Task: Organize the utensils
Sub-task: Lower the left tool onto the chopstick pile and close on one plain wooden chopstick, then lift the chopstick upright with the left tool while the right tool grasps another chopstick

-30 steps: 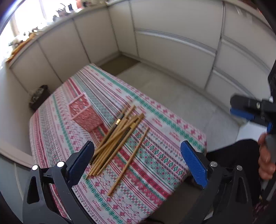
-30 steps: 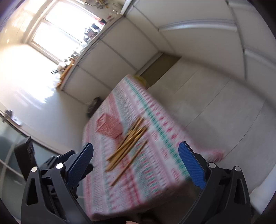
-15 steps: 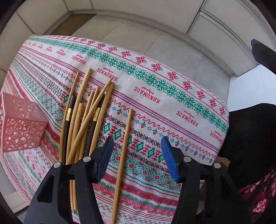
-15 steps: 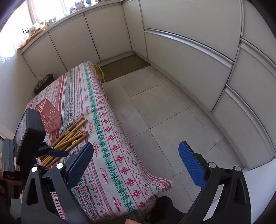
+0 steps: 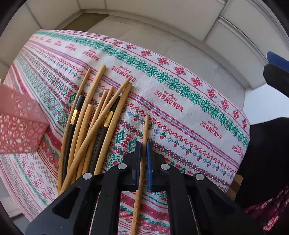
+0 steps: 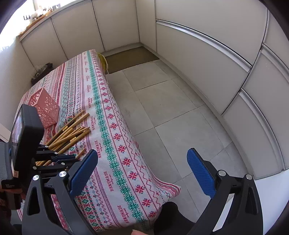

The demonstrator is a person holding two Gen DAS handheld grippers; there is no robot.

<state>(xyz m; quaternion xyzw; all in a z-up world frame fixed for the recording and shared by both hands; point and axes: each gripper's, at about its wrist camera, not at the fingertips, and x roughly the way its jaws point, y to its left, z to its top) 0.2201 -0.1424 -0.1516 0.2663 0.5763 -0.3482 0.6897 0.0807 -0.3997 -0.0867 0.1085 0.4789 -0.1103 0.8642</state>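
Low centre of the left view, your left gripper (image 5: 143,155) pinches the lone chopstick (image 5: 142,159) lying on the cloth (image 5: 180,101); gripped off-centre, it may pivot or slip; right gripper (image 6: 142,173) hangs open over the floor, holder (image 5: 18,123) at left edge

pale cabinet fronts (image 6: 198,59), grey tiled floor (image 6: 162,101), patterned tablecloth (image 6: 112,144), bright window (image 6: 16,10)

Chopstick pile (image 5: 90,130) + pink holder (image 5: 19,124) crowding left; bare cloth (image 5: 180,115) right.
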